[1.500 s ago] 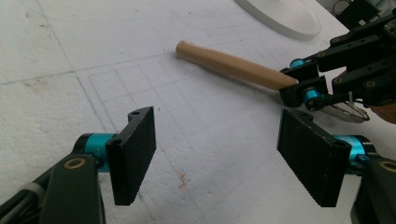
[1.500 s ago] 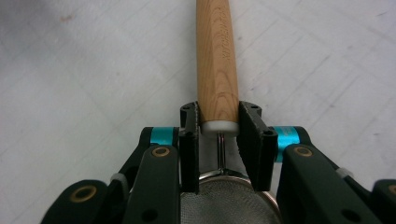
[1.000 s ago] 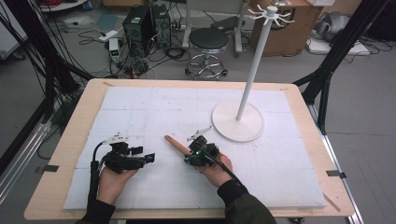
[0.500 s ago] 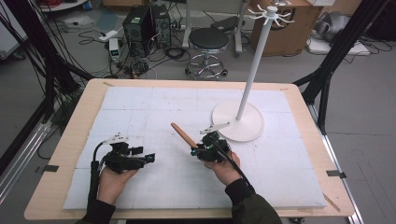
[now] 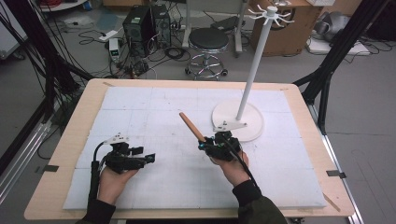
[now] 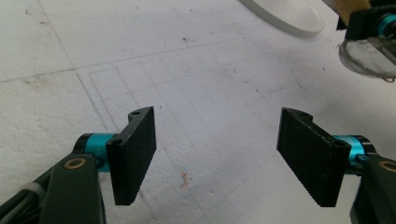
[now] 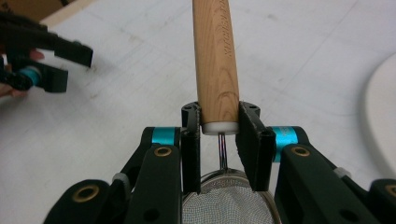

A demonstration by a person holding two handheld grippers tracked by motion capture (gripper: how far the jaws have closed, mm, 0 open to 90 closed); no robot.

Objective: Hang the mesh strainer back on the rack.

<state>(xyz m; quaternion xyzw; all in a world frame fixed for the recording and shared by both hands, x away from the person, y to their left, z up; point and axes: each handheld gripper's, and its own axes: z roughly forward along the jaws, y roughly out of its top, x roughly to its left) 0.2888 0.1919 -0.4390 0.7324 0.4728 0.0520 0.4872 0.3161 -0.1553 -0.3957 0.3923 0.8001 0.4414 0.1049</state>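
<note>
The strainer (image 7: pixel 228 200) hung clear of the mat (image 5: pixel 154 107), its wooden handle (image 7: pixel 215 60) pinched at the base by the right gripper (image 7: pixel 219 126), likely bound for the rack (image 5: pixel 254 65). The left gripper (image 6: pixel 224 149) rested with jaws wide and empty, out of the way

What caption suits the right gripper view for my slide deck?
Right tongs clamp the wooden handle of a mesh strainer above the white table.

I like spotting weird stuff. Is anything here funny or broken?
Nothing is broken or spilled. The right gripper holds a strainer by its wooden handle, lifted off the table; the left gripper is open.
</note>
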